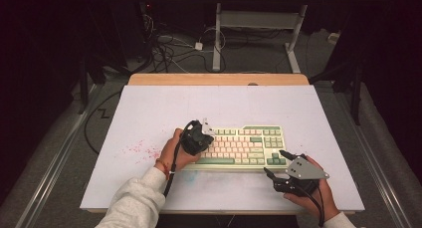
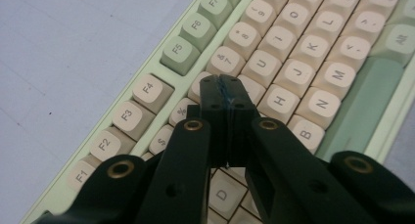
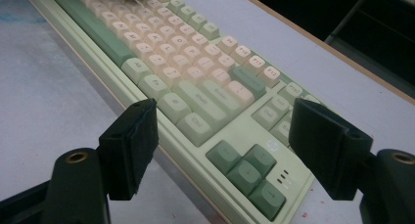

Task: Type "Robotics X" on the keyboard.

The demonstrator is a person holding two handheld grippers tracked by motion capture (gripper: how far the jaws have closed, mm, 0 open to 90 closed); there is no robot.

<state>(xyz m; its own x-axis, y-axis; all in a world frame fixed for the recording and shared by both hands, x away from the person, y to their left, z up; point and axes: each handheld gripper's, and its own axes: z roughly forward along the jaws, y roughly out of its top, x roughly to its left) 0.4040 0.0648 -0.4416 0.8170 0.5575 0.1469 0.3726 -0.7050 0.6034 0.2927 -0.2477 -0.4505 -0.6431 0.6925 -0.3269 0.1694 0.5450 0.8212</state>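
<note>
A pale green keyboard with cream and green keys lies on the white table top, near its front. My left gripper hangs over the keyboard's left part, held by a hand in a light sleeve. In the left gripper view its jaws are shut together with nothing between them, their tips just above the cream keys near the number row. My right gripper stands open at the keyboard's front right corner. In the right gripper view the green arrow keys lie between its spread pads, which touch nothing.
The white table top has a wooden strip along its far edge. Red specks mark the surface left of the keyboard. Behind the table are a desk frame and tangled cables on the floor.
</note>
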